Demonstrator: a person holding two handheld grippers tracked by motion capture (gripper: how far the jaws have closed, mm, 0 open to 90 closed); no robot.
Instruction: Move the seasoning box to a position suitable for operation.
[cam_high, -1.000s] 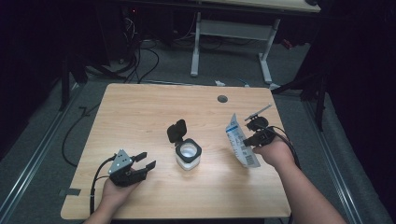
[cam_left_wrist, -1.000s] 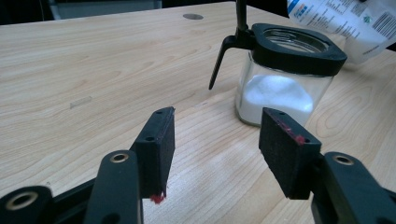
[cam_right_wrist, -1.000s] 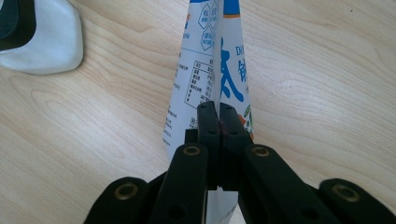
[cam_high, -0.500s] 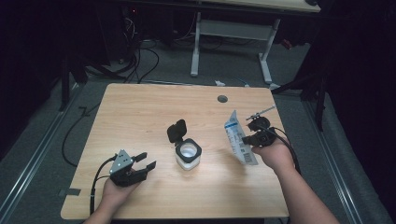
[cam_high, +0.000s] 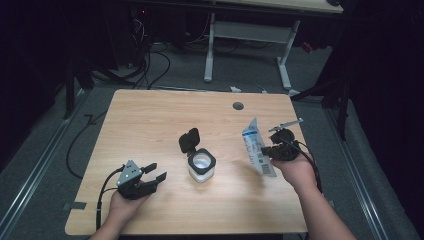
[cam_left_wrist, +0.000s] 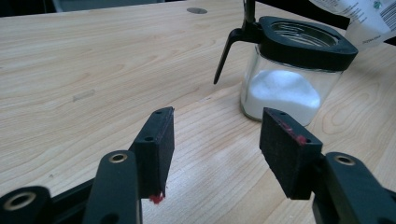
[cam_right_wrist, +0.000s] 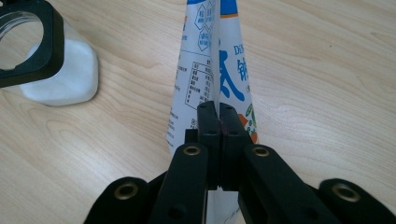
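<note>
We see dark room, wooden table (cam_high: 150, 125), cables on floor behind. Glass jar (cam_high: 202, 166) near table centre, part full of white powder, black flip lid up. Our left gripper (cam_high: 148, 178) rests on table near front left, jaws wide apart, holding nothing. Our right gripper (cam_high: 265, 150) has jaws pinched tight on blue-and-white printed packet (cam_high: 257, 150), held upright, right of jar, apart from it.

Dim room, grey floor (cam_high: 165, 75) – black cables (cam_high: 150, 60) trailing, white-legged desk (cam_high: 250, 30) behind wooden table (cam_high: 150, 120)
</note>
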